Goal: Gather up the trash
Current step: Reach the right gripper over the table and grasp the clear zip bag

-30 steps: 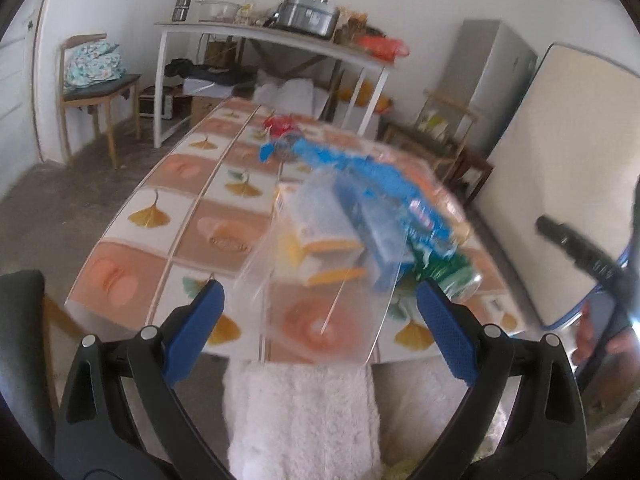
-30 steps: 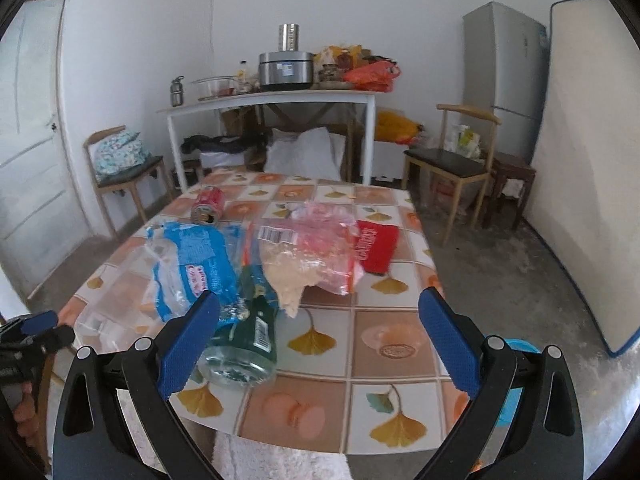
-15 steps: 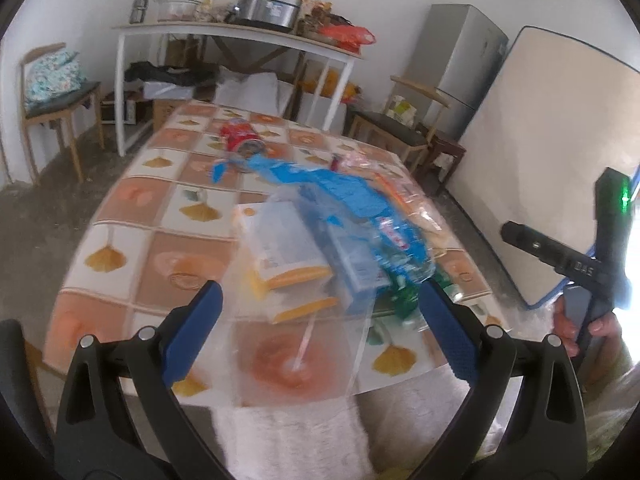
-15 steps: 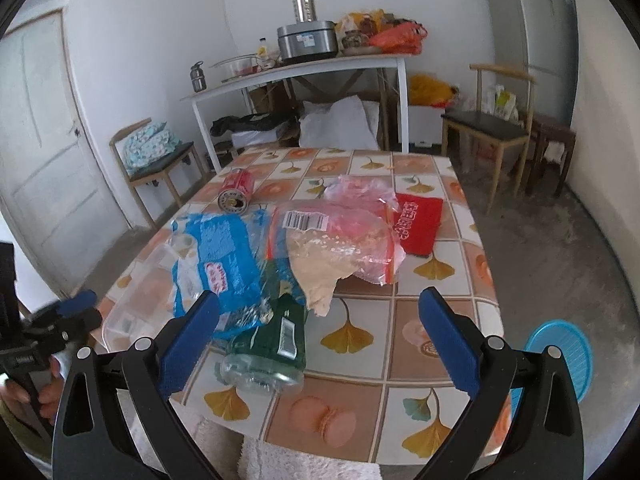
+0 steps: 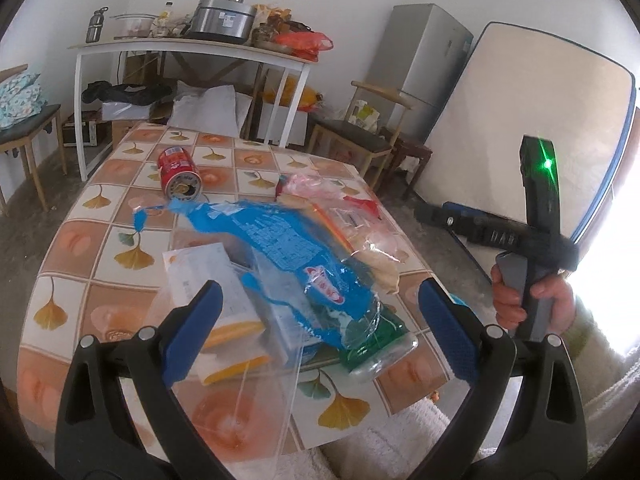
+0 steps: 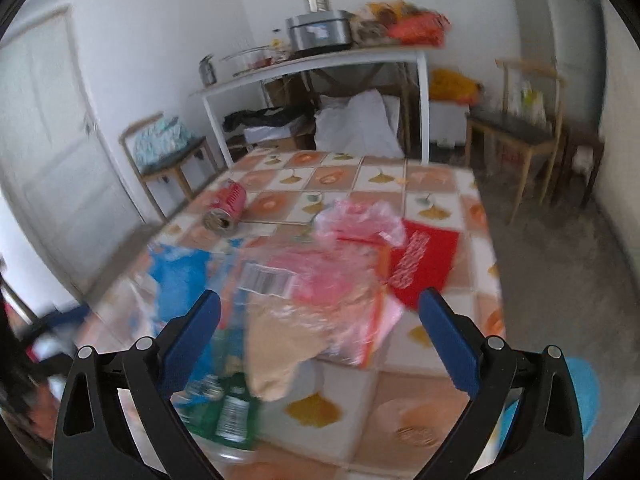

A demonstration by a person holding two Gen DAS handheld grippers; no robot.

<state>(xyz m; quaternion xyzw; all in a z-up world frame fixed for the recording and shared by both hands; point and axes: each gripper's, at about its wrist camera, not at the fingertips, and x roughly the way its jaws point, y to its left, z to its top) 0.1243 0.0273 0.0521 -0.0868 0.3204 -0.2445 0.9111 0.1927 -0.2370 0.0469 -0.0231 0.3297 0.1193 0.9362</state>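
Observation:
Trash lies on a tiled table: a blue plastic wrapper, a clear bag with white and yellow cartons, a green bottle, a red can on its side, a pink bag with beige contents and a red packet. My left gripper is open and empty above the clear bag and wrapper. My right gripper is open and empty over the pink bag; it also shows in the left wrist view, held at the right. The right wrist view is blurred.
A white side table with a metal cooker stands behind. Wooden chairs stand at the right and far left. A mattress leans on the wall beside a fridge. A blue basket sits on the floor.
Both grippers have moved closer in over the trash at the table's near edge. The right gripper has swung towards the pink bag. Both stay open.

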